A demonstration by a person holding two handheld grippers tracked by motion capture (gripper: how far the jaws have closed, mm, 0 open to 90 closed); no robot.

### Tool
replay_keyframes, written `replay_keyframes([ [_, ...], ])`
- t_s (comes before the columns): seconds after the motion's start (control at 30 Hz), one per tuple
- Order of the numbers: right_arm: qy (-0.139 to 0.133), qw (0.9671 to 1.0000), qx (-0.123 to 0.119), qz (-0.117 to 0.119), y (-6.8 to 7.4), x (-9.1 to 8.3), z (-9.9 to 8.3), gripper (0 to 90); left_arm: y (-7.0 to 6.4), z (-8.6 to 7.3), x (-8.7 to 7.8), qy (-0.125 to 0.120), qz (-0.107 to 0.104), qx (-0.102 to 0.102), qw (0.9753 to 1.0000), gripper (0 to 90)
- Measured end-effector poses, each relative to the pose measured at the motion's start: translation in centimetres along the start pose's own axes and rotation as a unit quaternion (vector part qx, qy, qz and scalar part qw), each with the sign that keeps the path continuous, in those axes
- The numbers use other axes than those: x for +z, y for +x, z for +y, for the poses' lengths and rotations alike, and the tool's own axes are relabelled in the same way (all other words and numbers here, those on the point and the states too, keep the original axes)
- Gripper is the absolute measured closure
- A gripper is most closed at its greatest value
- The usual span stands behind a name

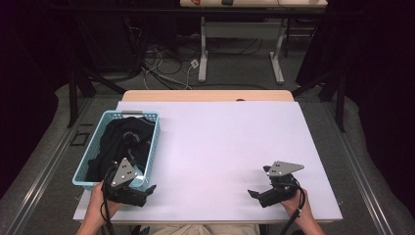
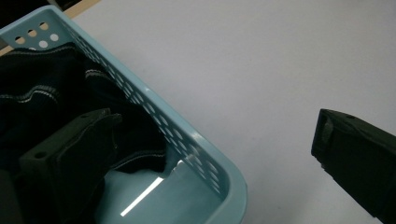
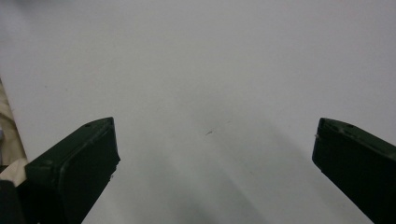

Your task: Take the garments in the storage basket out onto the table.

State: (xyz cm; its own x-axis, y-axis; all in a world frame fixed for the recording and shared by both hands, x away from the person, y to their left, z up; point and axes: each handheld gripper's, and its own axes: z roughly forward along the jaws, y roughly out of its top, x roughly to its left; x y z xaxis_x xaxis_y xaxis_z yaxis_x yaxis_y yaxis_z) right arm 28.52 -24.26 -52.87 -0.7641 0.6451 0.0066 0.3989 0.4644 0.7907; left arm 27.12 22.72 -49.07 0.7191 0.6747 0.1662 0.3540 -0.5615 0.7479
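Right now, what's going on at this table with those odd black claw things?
A person sits at a white table holding a two-jaw gripper in each hand. The left gripper is open beside the near corner of a light blue basket that holds a dark garment, with one jaw over the basket and the other over the table. The right gripper is open too, over bare table. Neither holds anything.

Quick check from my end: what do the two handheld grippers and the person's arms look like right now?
Both the left gripper and right gripper are black, each with two blocky black jaws and a grey three-cornered plate on top dotted with small holes. A black cable trails back from each. The forearms are bare; no sleeves show.
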Motion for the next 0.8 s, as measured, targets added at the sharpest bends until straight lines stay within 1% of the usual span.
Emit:
replay_keyframes([
  [0.07, -0.001, 1.0, -0.001, 0.001, 0.0, 0.0, 0.0, 0.0, 0.1, 0.0, -0.1, 0.0, 0.004, 0.001, 1.0, 0.0],
  [0.1, -0.001, 1.0, -0.001, 0.002, 0.0, 0.0, 0.0, 0.0, 0.2, 0.0, -0.2, 0.003, 0.002, -0.004, 1.0, 0.0],
  [0.13, 0.001, 1.0, -0.002, 0.002, 0.0, 0.0, 0.0, 0.0, 0.5, 0.1, -0.4, 0.005, 0.008, -0.002, 1.0, 0.0],
  [0.17, 0.001, 1.0, -0.002, 0.001, 0.0, 0.0, 0.0, 0.0, 0.5, 0.1, -0.5, 0.005, 0.007, -0.006, 0.9999, 0.0],
  [0.2, 0.004, 1.0, -0.002, 0.002, 0.0, 0.0, 0.0, 0.0, 0.5, 0.1, -0.5, 0.005, 0.007, -0.006, 0.9999, 0.0],
  [0.23, 0.004, 1.0, -0.002, 0.002, 0.0, 0.0, 0.0, 0.0, 0.7, 0.1, -0.6, 0.007, 0.012, -0.004, 0.9999, 0.0],
  [0.27, 0.004, 1.0, -0.002, 0.004, 0.0, 0.0, 0.0, 0.0, 0.8, 0.1, -0.7, 0.009, 0.012, -0.007, 0.9999, 0.0],
  [0.3, 0.005, 1.0, -0.003, 0.004, 0.0, 0.0, 0.0, 0.0, 1.0, 0.1, -0.8, 0.011, 0.016, -0.008, 0.9998, 0.0],
  [0.33, 0.005, 1.0, -0.003, 0.002, 0.0, 0.0, 0.0, 0.0, 1.0, 0.1, -0.8, 0.011, 0.016, -0.008, 0.9998, 0.0],
  [0.37, 0.005, 1.0, -0.002, 0.004, 0.1, 0.1, 0.0, 0.0, 1.1, 0.2, -0.8, 0.014, 0.019, -0.01, 0.9997, 0.0],
  [0.43, 0.007, 1.0, -0.002, 0.005, 0.0, 0.1, 0.0, 0.0, 1.3, 0.2, -0.8, 0.019, 0.027, -0.022, 0.9992, 0.0],
  [0.47, 0.006, 1.0, -0.004, 0.002, 0.0, 0.1, 0.0, 0.0, 1.6, 0.3, -0.9, 0.025, 0.03, -0.02, 0.999, 0.0],
  [0.5, 0.006, 1.0, -0.004, 0.002, 0.0, 0.1, 0.0, 0.0, 1.6, 0.3, -0.9, 0.025, 0.03, -0.02, 0.999, 0.0],
  [0.57, 0.007, 1.0, -0.002, 0.002, 0.0, 0.1, 0.0, 0.0, 2.1, 0.4, -0.8, 0.028, 0.036, -0.027, 0.9986, 0.0],
  [0.67, 0.008, 0.9999, -0.005, 0.004, 0.0, 0.2, 0.0, 0.0, 2.6, 0.7, -0.8, 0.035, 0.04, -0.024, 0.9983, 0.0],
  [0.73, 0.009, 0.9999, -0.004, 0.003, 0.0, 0.2, 0.0, 0.0, 2.7, 0.8, -0.8, 0.036, 0.039, -0.027, 0.9982, 0.0],
  [0.8, 0.008, 1.0, -0.004, 0.001, 0.0, 0.3, 0.0, 0.0, 3.3, 0.9, -0.8, 0.035, 0.045, -0.03, 0.9979, 0.0],
])
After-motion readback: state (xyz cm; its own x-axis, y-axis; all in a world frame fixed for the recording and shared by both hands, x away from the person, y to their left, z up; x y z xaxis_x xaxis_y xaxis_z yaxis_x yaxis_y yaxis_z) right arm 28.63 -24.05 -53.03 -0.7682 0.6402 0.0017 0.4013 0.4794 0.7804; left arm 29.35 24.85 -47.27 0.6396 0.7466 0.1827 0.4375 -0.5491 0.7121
